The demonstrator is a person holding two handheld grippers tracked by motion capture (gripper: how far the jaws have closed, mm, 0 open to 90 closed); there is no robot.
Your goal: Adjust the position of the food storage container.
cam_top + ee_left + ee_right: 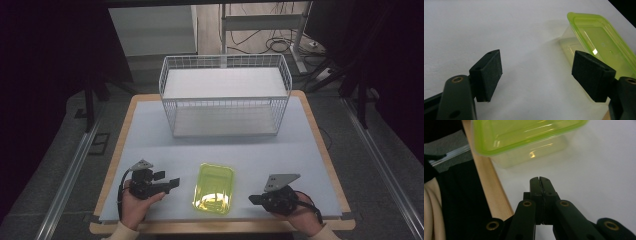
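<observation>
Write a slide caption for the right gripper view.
Right gripper, jaws shut and empty, points at the green lidded container.

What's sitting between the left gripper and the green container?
Nothing visible. The left gripper, jaws open, faces the green container across bare table. The right gripper waits shut on the container's other side.

**A lit surface in a dark room**

The pale grey surface [150, 125] had a light wooden edge and was brightly lit. Grey carpet floor [380, 165] surrounded it, crossed by metal rails [65, 185] on both sides. Dark curtains [45, 50] closed off the flanks. Beyond the far edge stood a metal frame [300, 35] above tangled cables [280, 45].
</observation>
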